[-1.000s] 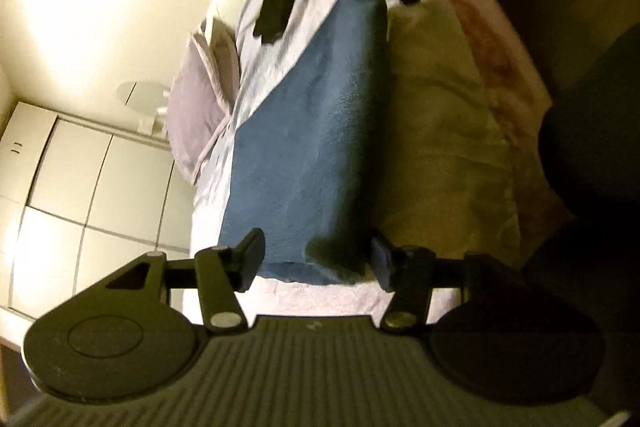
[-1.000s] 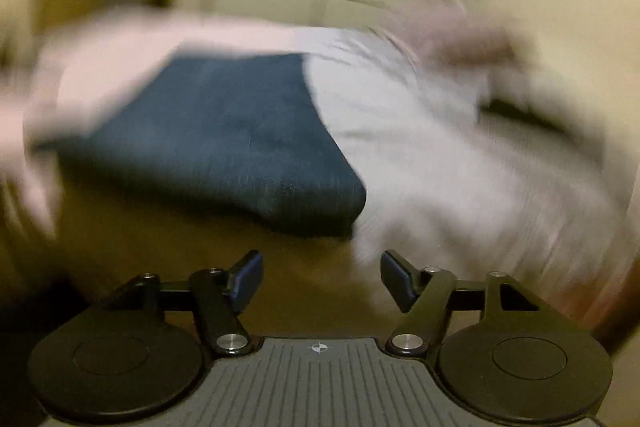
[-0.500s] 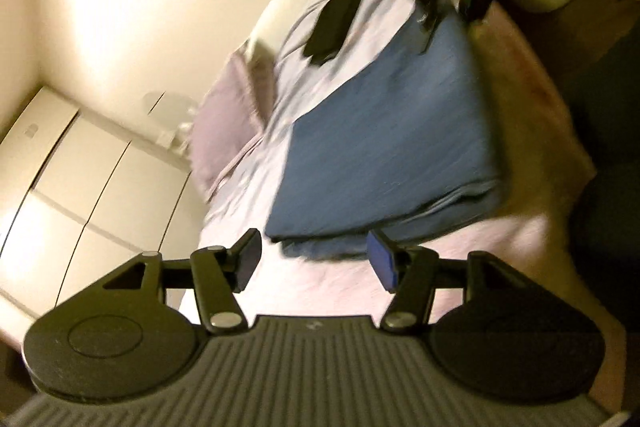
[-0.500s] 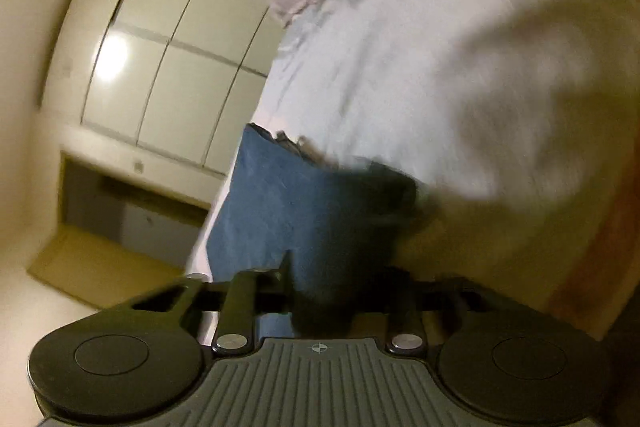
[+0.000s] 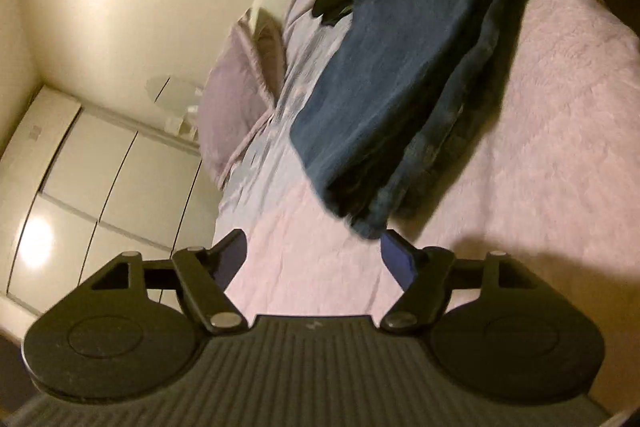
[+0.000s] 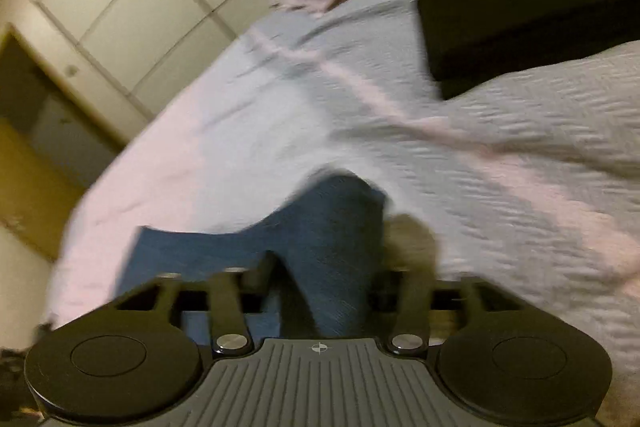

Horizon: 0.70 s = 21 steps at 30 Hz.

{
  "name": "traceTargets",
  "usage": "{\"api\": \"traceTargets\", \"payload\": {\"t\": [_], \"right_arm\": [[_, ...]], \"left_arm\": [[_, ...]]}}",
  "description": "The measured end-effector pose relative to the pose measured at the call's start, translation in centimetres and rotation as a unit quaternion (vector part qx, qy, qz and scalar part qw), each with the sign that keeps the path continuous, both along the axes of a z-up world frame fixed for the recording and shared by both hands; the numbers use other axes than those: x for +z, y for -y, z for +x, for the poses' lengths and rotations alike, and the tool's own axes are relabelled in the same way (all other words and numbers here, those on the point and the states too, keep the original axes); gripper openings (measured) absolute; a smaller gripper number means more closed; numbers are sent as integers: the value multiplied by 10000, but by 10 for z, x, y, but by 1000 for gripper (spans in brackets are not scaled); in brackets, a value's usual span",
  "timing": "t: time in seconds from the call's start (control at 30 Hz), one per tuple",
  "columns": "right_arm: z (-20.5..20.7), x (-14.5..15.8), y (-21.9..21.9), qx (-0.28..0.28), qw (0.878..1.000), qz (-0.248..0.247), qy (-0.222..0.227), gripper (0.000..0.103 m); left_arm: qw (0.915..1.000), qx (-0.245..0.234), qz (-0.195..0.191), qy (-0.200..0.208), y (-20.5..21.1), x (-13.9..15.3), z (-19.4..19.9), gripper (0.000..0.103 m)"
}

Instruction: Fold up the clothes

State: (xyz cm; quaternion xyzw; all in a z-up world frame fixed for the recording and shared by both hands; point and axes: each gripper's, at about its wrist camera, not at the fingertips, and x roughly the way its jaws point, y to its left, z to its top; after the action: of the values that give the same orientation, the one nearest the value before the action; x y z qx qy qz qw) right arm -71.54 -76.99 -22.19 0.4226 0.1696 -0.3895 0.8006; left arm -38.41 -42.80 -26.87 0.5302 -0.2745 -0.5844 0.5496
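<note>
Bedspread (image 5: pixel 540 107) now bears the lifted jeans (image 5: pixel 400 67); right fingers (image 6: pixel 256 271) pinch them, left fingers (image 5: pixel 230 255) spread.

The left black two-finger gripper (image 5: pixel 312 253) is held with its blue-padded fingers (image 5: pixel 394 255) spread wide — nothing is caught between them. The right black two-finger gripper (image 6: pixel 326 273) is closed on a fold of folded blue denim cloth (image 6: pixel 332 227), which is pinched between its fingers — its fingertips are hidden.
</note>
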Motion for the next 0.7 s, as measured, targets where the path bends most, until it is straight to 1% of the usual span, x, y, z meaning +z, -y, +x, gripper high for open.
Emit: {"api": "traceTargets", "payload": {"t": [0.03,0.07,0.1,0.17,0.23,0.3,0.33,0.37,0.4,0.43,0.5,0.57,0.63,0.7], "right_arm": [[-5,2,-14,-91,9997,-192,-142,65],[-10,4,-28,-175,9987,-392,-287,65],[-7,11,-45,-118,9960,-740,-486,65],[-1,24,-81,-2,9858,-1431,-881,65],[6,36,-116,127,9691,-2112,-1266,66],[26,36,-168,852,9477,-2704,-1468,68],[40,29,-183,1187,9380,-2830,-1611,72],[56,20,-202,1573,9237,-2954,-1862,73],[70,8,-220,1956,9041,-3120,-2167,73],[85,-6,-238,2343,8754,-3376,-2545,74],[108,-34,-258,2865,8206,-3720,-3257,74],[122,-53,-265,3088,7727,-4060,-3777,73],[136,-72,-272,3287,7206,-4370,-4264,73],[142,-79,-269,3324,6969,-4562,-4425,73]], "left_arm": [[9999,-84,11,111,5,-5,-2,80],[9996,-176,51,227,10,-11,-4,80],[9990,-267,102,340,12,-16,-7,80],[9979,-429,169,460,18,-25,-10,80],[9967,-555,196,550,24,-34,-12,81],[9956,-651,220,637,28,-41,-15,81],[9952,-693,236,653,30,-44,-16,81],[9949,-703,256,676,32,-46,-17,81],[9947,-702,277,701,33,-48,-18,81],[9949,-665,298,703,35,-50,-19,81],[9959,-583,308,616,29,-47,-19,81],[9968,-540,328,483,24,-42,-18,82],[9972,-548,290,418,17,-38,-17,85],[9972,-557,277,424,15,-37,-17,85]]}}
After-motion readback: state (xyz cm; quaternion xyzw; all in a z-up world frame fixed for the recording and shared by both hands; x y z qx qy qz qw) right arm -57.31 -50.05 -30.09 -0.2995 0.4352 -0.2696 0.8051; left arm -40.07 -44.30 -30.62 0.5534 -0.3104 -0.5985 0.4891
